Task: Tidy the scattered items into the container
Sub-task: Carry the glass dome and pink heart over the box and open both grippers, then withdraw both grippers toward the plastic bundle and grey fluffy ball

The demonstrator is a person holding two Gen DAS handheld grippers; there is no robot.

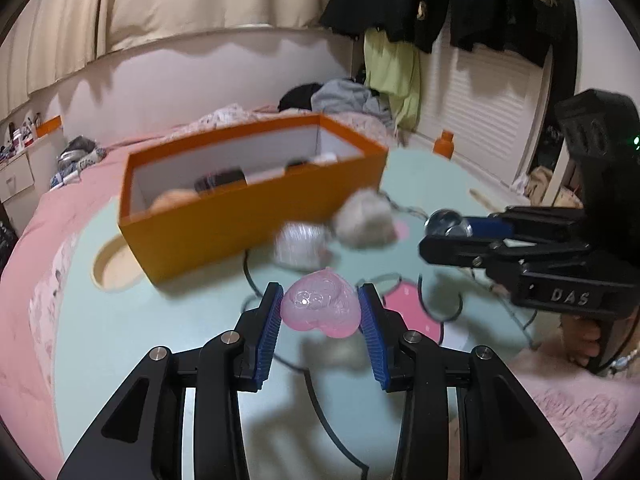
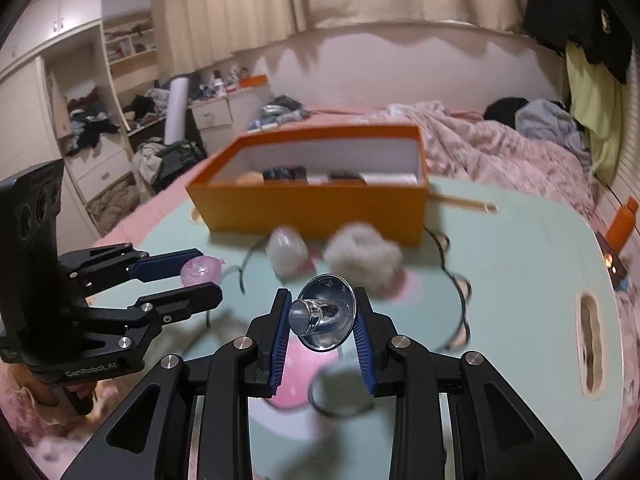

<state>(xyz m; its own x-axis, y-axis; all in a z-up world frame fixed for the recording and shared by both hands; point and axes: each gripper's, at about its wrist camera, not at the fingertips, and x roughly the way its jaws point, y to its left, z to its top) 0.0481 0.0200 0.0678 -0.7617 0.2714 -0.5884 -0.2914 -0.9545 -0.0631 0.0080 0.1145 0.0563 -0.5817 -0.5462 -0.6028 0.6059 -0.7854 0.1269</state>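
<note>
Bedroom board [image 1: 120, 320] bearing orange box [image 1: 240, 224], already part-filled. Before it, left gripper [image 1: 320, 316] clasps pink heart [image 1: 320, 308], right gripper [image 2: 320, 320] a clear suction cup [image 2: 324, 312]. Fluffy ball [image 1: 364, 220] and pale lump [image 1: 300, 244] remain beside the box.

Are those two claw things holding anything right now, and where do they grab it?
The left hand-held gripper holds a pink heart-shaped piece by its sides. The right hand-held gripper pinches a shiny metal funnel-like piece across its rim.
</note>
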